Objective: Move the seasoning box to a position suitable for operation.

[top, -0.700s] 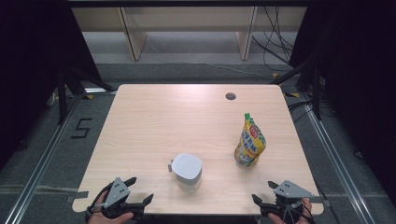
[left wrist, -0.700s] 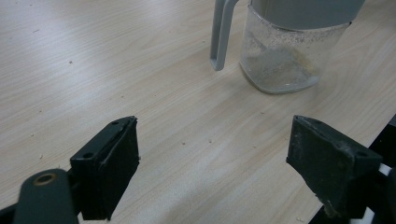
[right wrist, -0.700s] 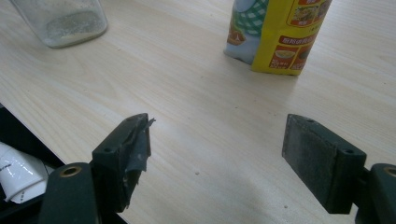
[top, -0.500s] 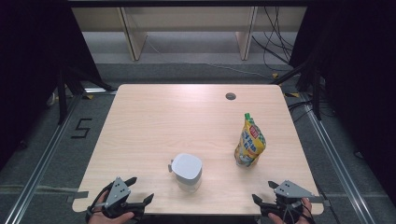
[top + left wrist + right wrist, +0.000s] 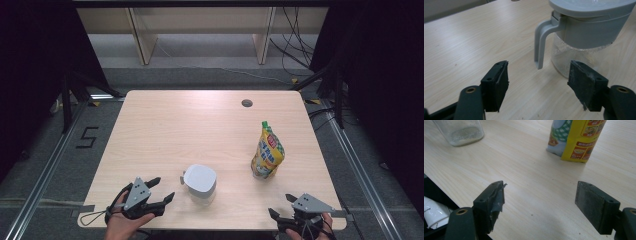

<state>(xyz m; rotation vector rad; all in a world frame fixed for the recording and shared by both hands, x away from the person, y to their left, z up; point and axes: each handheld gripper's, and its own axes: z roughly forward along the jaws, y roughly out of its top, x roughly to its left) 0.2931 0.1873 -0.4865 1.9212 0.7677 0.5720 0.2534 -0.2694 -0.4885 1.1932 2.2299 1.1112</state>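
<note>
Jug [image 5: 200, 183] now nearer your left hand-held gripper [image 5: 161, 189], which advanced; both hand-held grippers gape, grasping nothing; right [image 5: 281, 205] waits.

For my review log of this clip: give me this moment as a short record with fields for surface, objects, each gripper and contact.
surface: light wooden table
objects: clear jug with grey lid and handle, upright near the front edge; yellow pouch, standing to its right
left gripper: open, nothing between the jaws, facing the jug's handle
right gripper: open, nothing between the jaws, pouch ahead of it
contact: neither gripper touches the jug or the pouch
</note>
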